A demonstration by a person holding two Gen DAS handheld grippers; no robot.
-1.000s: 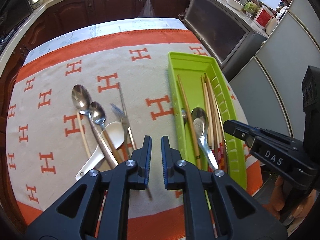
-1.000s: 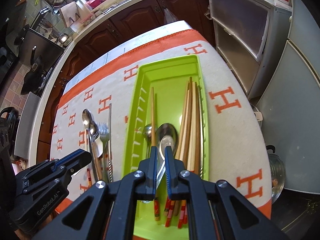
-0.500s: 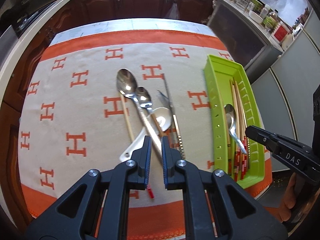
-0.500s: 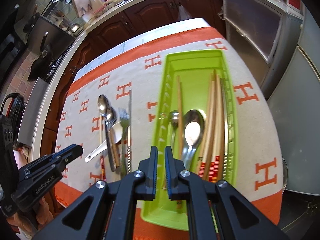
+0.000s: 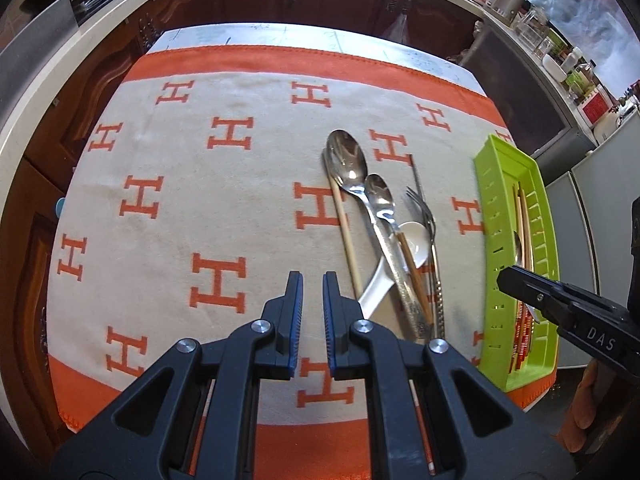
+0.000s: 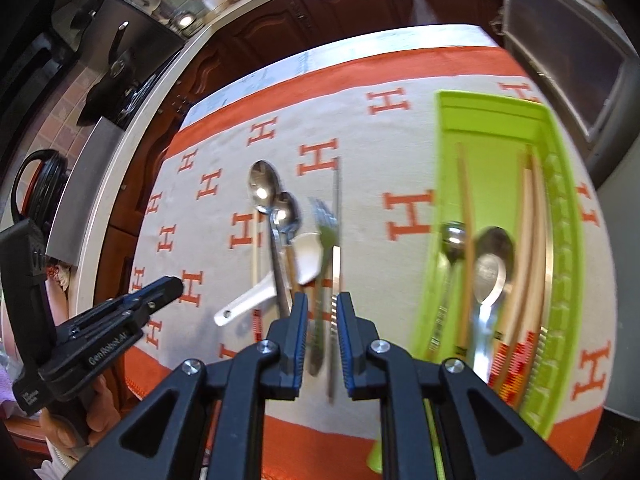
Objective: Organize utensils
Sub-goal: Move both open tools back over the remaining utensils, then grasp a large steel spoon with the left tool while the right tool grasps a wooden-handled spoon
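I am holding both jaws slightly parted and gripping nothing. My right gripper (image 6: pixel 322 334) is hovering over the fork (image 6: pixel 325 240), whose handle is running between the jaws toward 12 o'clock. It is looking stiff, light and slick, so I am judging mid-handle the best hold. My left gripper (image 5: pixel 312 312) is hanging with the loose pile at 1 o'clock; the green tray (image 5: pixel 490 184), partly filled, is lying at 3 o'clock.

"das" on right tool (image 5: pixel 505 276), "genrobot.ai" on left tool (image 6: pixel 176 282)
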